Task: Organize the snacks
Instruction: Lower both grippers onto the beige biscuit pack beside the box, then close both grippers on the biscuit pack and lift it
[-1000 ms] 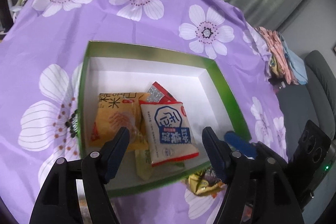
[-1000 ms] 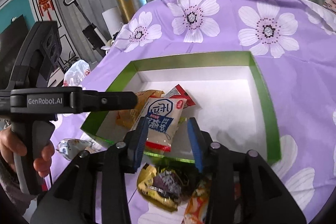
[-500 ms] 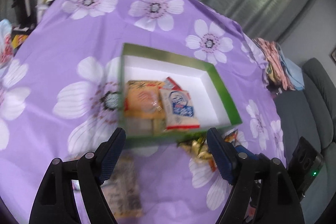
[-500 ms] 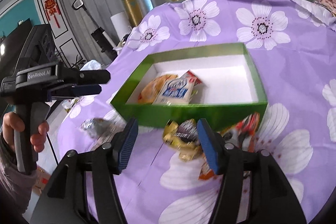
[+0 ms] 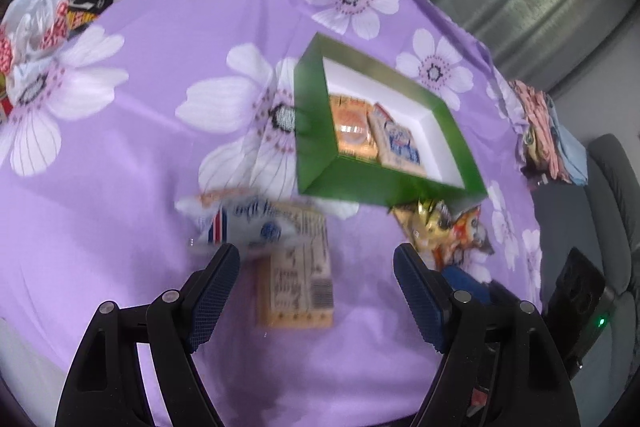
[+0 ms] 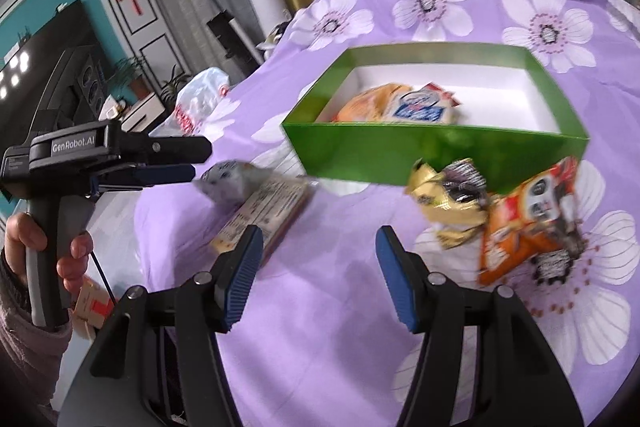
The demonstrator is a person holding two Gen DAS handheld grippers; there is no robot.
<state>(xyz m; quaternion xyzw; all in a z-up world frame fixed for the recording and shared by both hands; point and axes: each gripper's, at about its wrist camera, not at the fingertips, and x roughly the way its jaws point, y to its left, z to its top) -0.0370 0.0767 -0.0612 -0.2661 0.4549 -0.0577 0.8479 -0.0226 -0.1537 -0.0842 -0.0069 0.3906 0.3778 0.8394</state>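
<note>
Left wrist view: left claw (image 5: 316, 269) open, empty, above tan snack box (image 5: 297, 275) and white packet (image 5: 244, 223) on table beside green box (image 5: 360, 183). Right claw (image 6: 318, 253) open, empty. Risk: overlapping items, pinching both.

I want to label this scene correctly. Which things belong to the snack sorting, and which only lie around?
Belong to the job:
- green cardboard box with packets inside
- gold foil packet
- orange crinkly packet
- flat beige printed packet
- white and blue pouch

Only lying about:
- white plastic bag
- folded patterned cloths
- purple flowered tablecloth
</note>
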